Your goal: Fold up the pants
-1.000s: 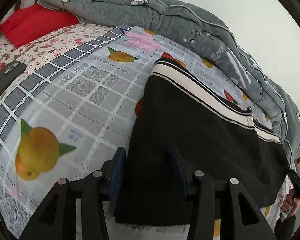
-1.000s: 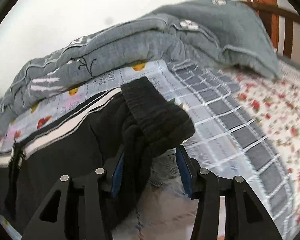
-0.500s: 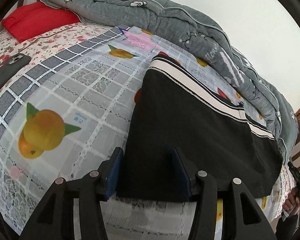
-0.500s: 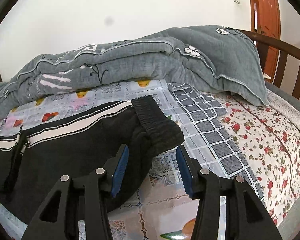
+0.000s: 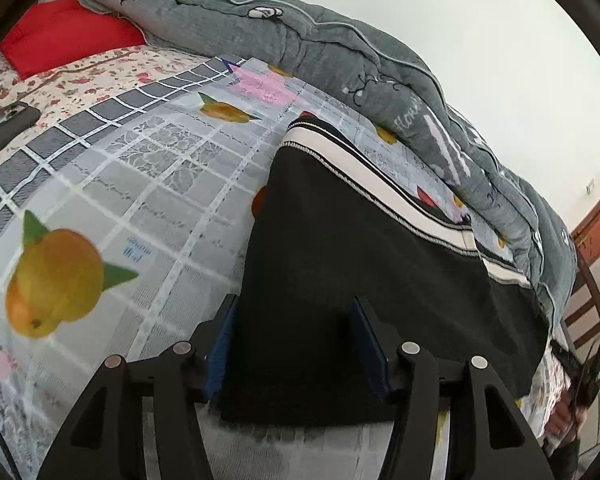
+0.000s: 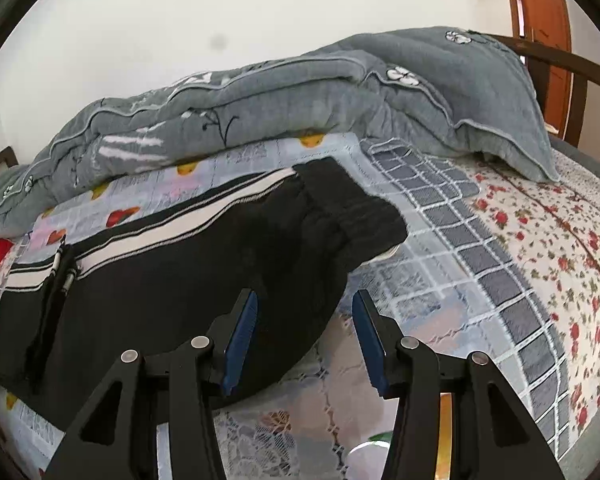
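Note:
Black pants (image 5: 360, 248) with a white side stripe lie flat on the bed's fruit-print cloth (image 5: 120, 200). My left gripper (image 5: 288, 344) is open, its blue pads on either side of the near corner of the leg end, just above the fabric. In the right wrist view the pants (image 6: 188, 276) end in a ribbed waistband (image 6: 352, 208). My right gripper (image 6: 304, 340) is open and empty, hovering above the near edge by the waistband, not touching it.
A rolled grey quilt (image 5: 340, 52) (image 6: 260, 100) lies along the wall behind the pants. A red pillow (image 5: 60, 36) and a dark phone (image 5: 8, 124) lie at the left. A wooden bed rail (image 6: 572, 72) and door stand at the right.
My right gripper has let go of the waistband and drawn back; the waistband now lies flat on the bed. My left gripper has shifted only slightly at the leg end.

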`<move>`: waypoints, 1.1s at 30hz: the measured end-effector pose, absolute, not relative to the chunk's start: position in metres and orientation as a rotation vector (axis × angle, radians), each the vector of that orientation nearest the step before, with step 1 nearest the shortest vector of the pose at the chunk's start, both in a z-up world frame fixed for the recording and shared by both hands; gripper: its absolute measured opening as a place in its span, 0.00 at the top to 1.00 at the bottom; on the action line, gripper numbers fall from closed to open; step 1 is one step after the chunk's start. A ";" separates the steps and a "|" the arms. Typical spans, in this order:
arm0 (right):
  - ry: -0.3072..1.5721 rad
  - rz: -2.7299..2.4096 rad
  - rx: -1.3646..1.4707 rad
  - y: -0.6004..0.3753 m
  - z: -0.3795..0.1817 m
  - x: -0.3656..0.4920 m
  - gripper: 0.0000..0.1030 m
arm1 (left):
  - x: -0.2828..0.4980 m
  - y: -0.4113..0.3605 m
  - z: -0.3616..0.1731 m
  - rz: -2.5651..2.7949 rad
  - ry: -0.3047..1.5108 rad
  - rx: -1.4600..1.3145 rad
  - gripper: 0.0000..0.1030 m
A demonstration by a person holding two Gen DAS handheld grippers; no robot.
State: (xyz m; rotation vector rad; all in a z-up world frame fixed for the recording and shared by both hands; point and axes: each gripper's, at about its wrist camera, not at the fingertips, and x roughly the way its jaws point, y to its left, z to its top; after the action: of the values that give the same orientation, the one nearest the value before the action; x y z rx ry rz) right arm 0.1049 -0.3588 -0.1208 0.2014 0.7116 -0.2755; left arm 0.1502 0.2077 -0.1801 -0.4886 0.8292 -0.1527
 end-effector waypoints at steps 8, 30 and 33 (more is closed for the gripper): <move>0.726 -0.223 0.175 -0.341 -0.129 0.099 0.53 | 0.131 0.213 -0.180 -0.178 0.835 -0.533 0.48; 0.742 -0.162 0.214 -0.357 -0.144 0.060 0.52 | 0.115 0.199 -0.182 -0.126 0.793 -0.616 0.36; 0.743 -0.156 0.220 -0.359 -0.146 0.056 0.52 | 0.109 0.197 -0.183 -0.121 0.776 -0.616 0.36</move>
State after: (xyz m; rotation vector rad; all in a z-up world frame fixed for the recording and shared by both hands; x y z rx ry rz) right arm 0.0565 -0.3590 -0.1464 0.2198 0.7432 -0.1562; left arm 0.1095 0.1970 -0.1829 -0.6164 0.7765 -0.1205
